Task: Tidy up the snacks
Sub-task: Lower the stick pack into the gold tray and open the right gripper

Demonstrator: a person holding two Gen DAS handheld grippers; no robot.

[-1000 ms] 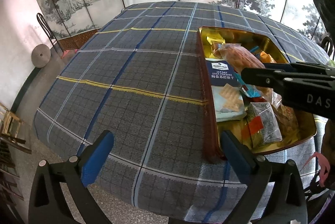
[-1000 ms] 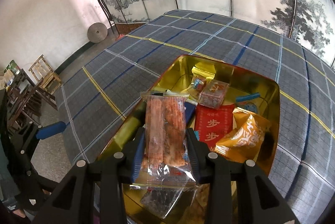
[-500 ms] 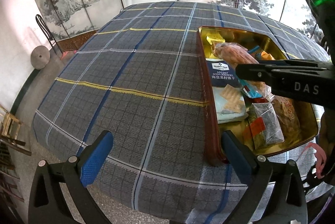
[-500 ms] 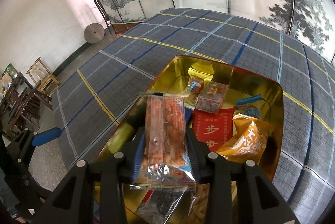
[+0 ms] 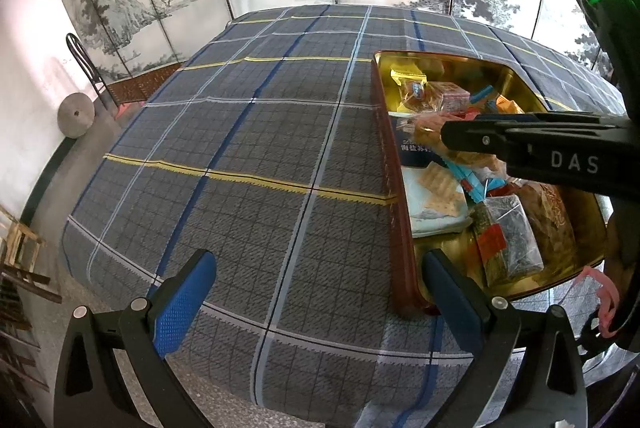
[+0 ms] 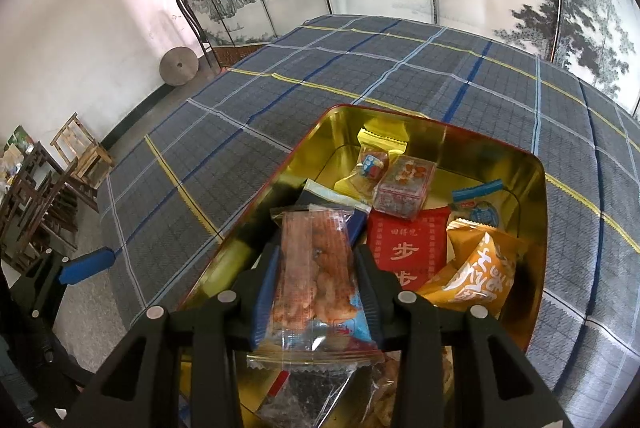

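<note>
A gold-lined tin with a red outside [image 5: 383,148] [image 6: 440,126] sits on the plaid tablecloth and holds several snack packets. My right gripper [image 6: 316,256] is shut on a clear packet of orange-brown crisps [image 6: 316,268] and holds it just above the tin's near end. In the left wrist view that gripper [image 5: 444,137] reaches in from the right over the tin, with the packet [image 5: 426,127] at its tip. My left gripper [image 5: 318,302] stands wide open over the table's near edge, left of the tin, with nothing between its fingers.
In the tin lie a red packet [image 6: 404,248], an orange bag [image 6: 476,276], a clear box [image 6: 404,184], a blue cracker pack [image 5: 416,156] and a dark seaweed packet [image 5: 506,240]. Bare plaid cloth [image 5: 240,148] stretches left of the tin. Painted screens stand behind; wooden chairs [image 6: 76,152] are at the far left.
In the left wrist view the right gripper with its packet has edged slightly left and up over the tin. The left gripper has stayed where it was.
</note>
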